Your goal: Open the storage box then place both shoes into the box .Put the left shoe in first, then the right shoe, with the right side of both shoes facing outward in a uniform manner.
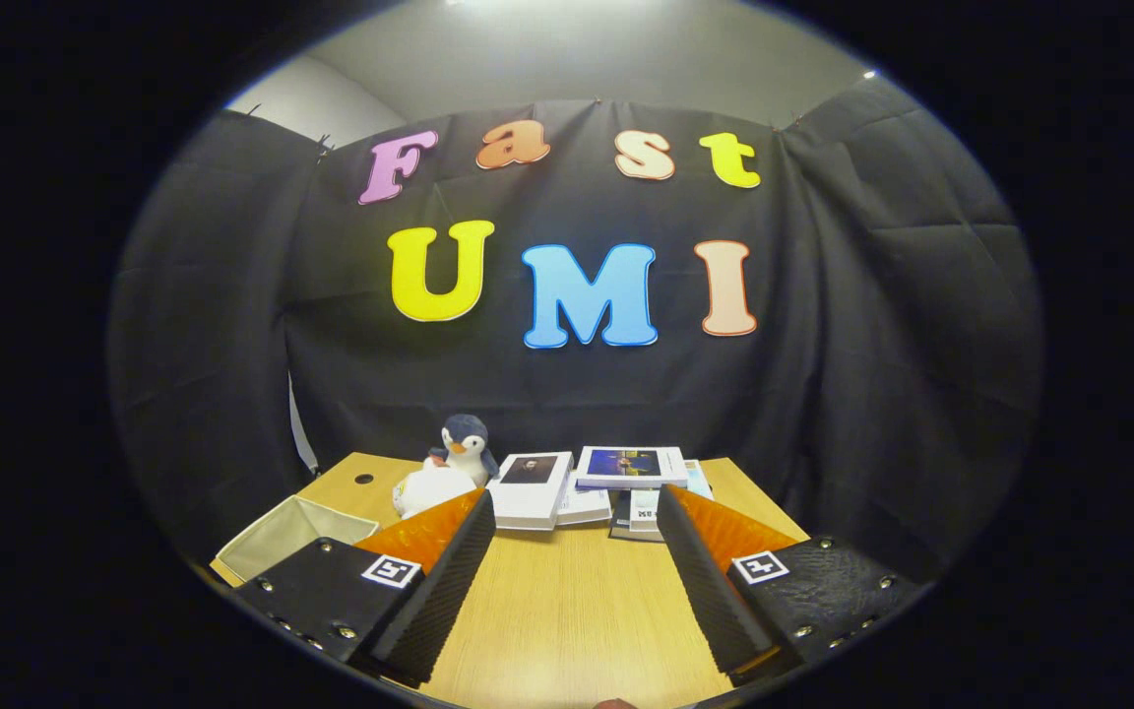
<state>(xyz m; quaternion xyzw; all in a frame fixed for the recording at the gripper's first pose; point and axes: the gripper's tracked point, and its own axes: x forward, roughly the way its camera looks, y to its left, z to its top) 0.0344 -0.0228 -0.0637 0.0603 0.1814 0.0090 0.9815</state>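
Observation:
My gripper [575, 507] stands open above a wooden table [567, 611], with a wide gap and nothing between its fingers. To the left of the left finger [449, 561] sits a beige fabric box [277, 537], open at the top and partly hidden behind that finger. Just ahead of the fingers lie stacked books.
A stack of books and boxes [582, 483] lies beyond the fingertips at the table's back. A penguin plush [466, 445] sits left of them, with a white object [429, 489] in front of it. The black cloth wall closes in the table's back and sides.

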